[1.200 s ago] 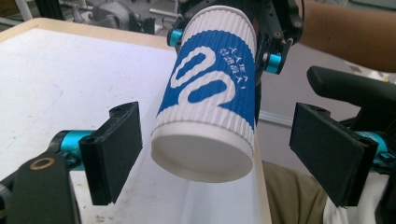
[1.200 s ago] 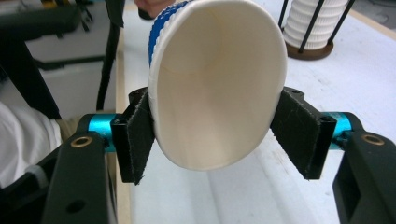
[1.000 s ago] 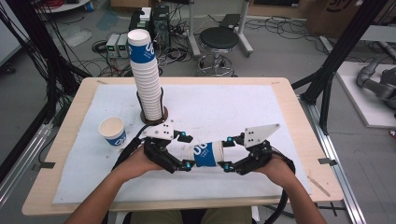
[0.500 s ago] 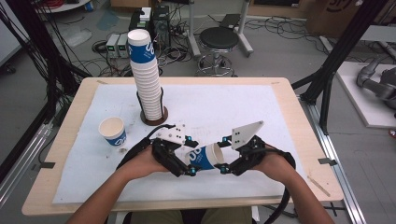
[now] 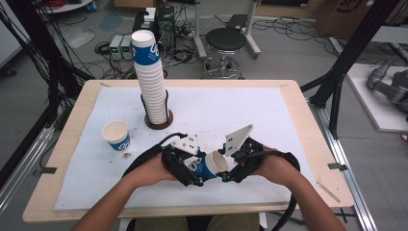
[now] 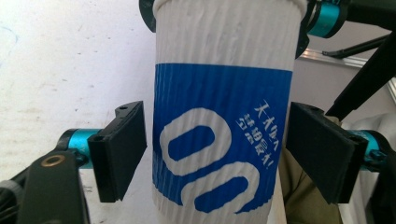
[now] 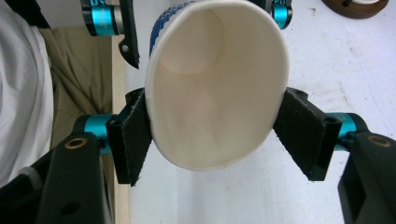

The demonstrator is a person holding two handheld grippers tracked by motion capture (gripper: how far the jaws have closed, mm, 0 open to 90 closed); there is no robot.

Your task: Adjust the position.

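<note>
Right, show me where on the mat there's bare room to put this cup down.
Free: the broad right part of the white mat, right of the cup stack. Also the far left corner behind the single cup. Crowded: the near middle, where both hands hold the held cup.

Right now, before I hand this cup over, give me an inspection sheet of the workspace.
Surface: white mat on a wooden table, flat.
Job's things: held cup lies sideways between both claws; tall cup stack upright in its holder; single cup upright to the stack's left.
Clutter: small dark speck by the single cup.
Grippers: left claw has just been closing, its pads beside the cup's body and a gap showing; right claw has just been opening, pads touching the rim.
Cables: black cable trails off the near edge.
Surroundings: stool and floor wiring behind the table.
</note>
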